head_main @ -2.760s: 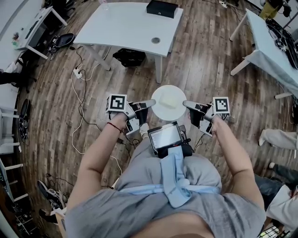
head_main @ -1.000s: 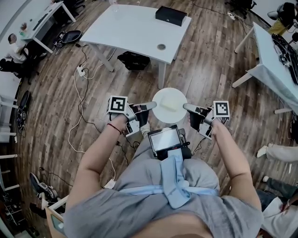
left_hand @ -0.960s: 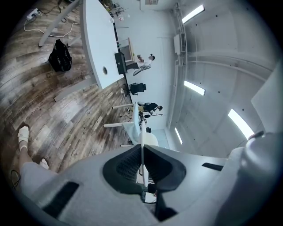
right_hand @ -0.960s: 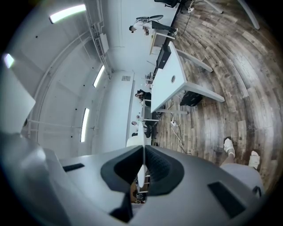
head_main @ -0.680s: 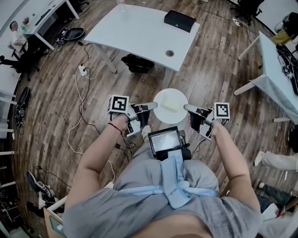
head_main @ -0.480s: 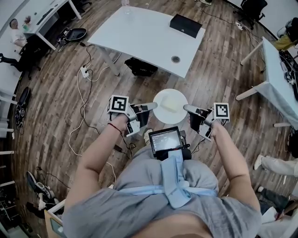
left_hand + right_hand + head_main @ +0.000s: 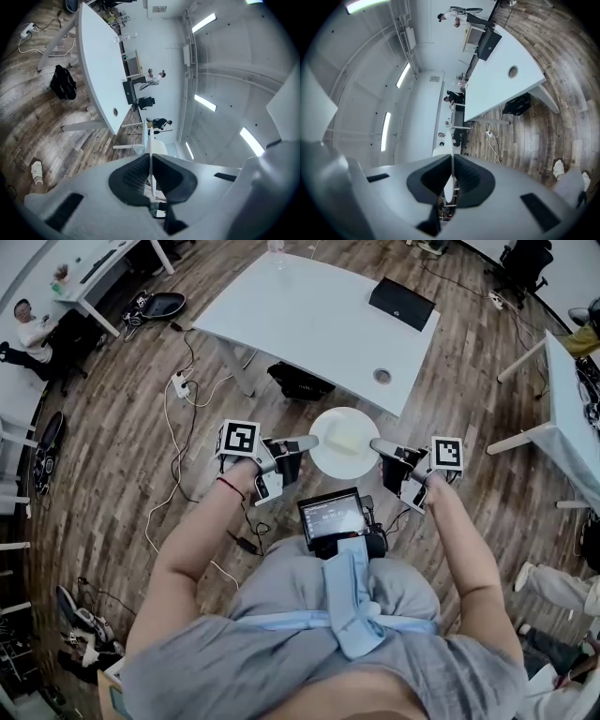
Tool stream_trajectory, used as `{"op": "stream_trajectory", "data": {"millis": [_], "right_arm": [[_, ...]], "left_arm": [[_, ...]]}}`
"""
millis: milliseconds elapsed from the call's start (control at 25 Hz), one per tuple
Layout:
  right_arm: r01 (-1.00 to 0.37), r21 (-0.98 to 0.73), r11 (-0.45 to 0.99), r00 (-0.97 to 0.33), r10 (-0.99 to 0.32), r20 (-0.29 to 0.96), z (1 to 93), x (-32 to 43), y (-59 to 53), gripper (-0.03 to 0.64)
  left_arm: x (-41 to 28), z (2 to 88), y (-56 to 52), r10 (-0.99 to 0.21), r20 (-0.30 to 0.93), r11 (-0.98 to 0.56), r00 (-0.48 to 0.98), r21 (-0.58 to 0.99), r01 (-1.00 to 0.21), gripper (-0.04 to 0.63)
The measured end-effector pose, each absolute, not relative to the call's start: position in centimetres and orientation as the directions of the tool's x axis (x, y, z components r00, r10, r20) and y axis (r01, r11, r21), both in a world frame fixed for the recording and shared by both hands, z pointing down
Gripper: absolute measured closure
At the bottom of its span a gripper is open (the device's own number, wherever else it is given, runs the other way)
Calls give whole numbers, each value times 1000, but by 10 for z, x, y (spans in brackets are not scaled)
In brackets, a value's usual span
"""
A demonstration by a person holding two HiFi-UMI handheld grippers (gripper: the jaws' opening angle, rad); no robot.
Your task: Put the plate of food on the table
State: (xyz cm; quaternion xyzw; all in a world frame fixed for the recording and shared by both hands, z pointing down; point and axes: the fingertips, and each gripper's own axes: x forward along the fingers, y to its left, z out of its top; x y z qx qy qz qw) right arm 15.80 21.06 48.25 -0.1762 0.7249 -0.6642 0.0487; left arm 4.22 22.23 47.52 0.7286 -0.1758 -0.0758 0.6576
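Observation:
A round white plate (image 7: 344,442) carries a pale yellow block of food (image 7: 346,438). I hold it in the air over the wooden floor, just short of the white table (image 7: 319,320). My left gripper (image 7: 312,441) is shut on the plate's left rim and my right gripper (image 7: 375,443) is shut on its right rim. In the left gripper view the plate (image 7: 150,161) shows edge-on as a thin white line pinched between the dark pads. The right gripper view shows the plate (image 7: 450,161) the same way, with the table (image 7: 501,84) beyond it.
A black box (image 7: 402,303) lies at the table's far right, a round cable hole (image 7: 382,376) near its front edge. A black bag (image 7: 301,382) sits under the table. Cables and a power strip (image 7: 179,385) lie on the floor at left. Another white table (image 7: 574,399) stands at right.
The table has come nearer in the head view and now lies just beyond the plate. Both grippers keep their hold on the plate's rims.

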Motion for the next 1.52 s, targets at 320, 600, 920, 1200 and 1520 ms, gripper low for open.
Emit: {"op": "stream_trajectory", "data": {"millis": [320, 600, 920, 1200, 1520], "right_arm": [[-194, -980, 32, -935, -307, 175, 485, 130, 162, 580], [-188, -982, 19, -942, -287, 175, 491, 116, 105, 580], [-185, -982, 21, -947, -271, 173, 496, 125, 43, 580], [-199, -980, 9, -951, -242, 191, 482, 135, -56, 580], [-210, -977, 24, -950, -240, 199, 487, 138, -67, 580]], "left_arm": [[16, 480, 175, -365, 111, -47, 924, 989, -137, 566], [4, 487, 120, -383, 113, -15, 917, 992, -128, 566], [13, 488, 59, -400, 128, -6, 908, 990, -142, 566], [23, 478, -36, -414, 136, 28, 900, 990, -136, 566], [24, 483, -46, -423, 136, 11, 896, 989, -145, 566]]}}
